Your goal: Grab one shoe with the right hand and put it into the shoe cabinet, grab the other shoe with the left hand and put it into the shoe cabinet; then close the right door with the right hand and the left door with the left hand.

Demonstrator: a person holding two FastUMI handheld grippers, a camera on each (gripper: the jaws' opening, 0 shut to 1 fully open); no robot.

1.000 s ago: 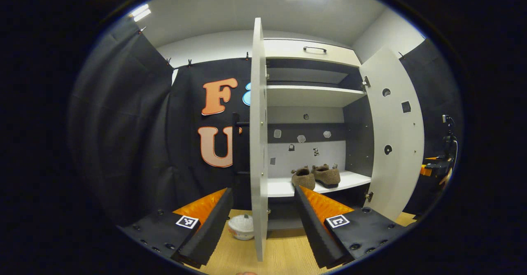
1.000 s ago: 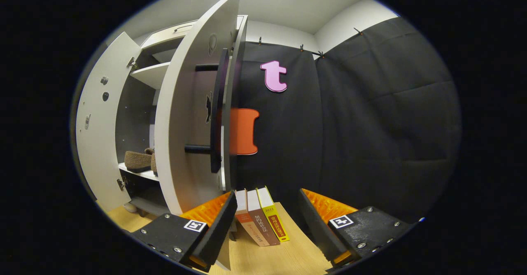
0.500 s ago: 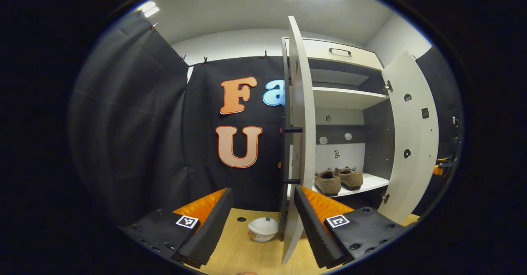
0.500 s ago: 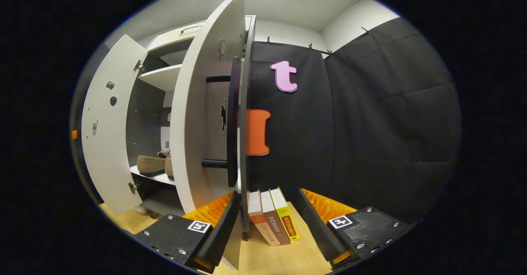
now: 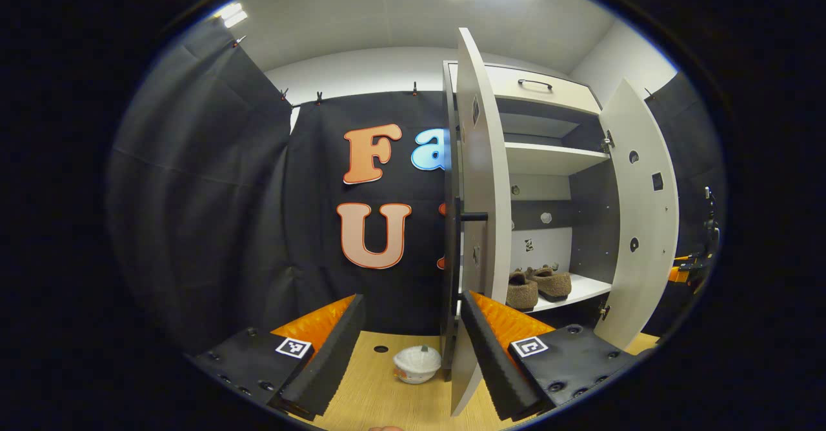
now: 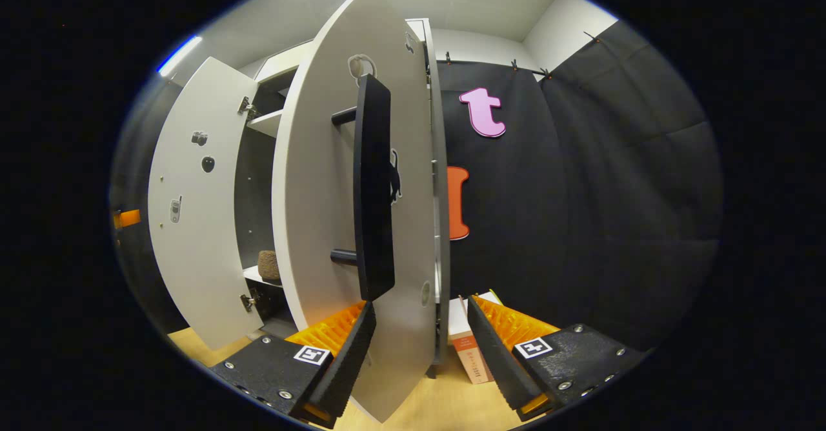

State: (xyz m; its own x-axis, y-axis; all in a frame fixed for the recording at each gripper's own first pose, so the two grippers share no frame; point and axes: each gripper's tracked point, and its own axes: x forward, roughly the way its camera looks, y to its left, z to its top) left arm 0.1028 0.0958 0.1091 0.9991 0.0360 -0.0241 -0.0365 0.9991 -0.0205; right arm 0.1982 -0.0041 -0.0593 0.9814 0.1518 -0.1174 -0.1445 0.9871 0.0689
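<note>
Shoe cabinet [image 5: 548, 160], right door [image 6: 361, 224] swung further closed, right claw [image 6: 419, 347] open

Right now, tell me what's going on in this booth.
A person with a gripper in each hand is at the door-closing stage of a shoe cabinet job. Both brown shoes already sit side by side on its lower shelf. The right gripper is open, with the right door and its black handle just ahead of its fingers. The left gripper is open by the left door. Both doors stand partly open.
</note>
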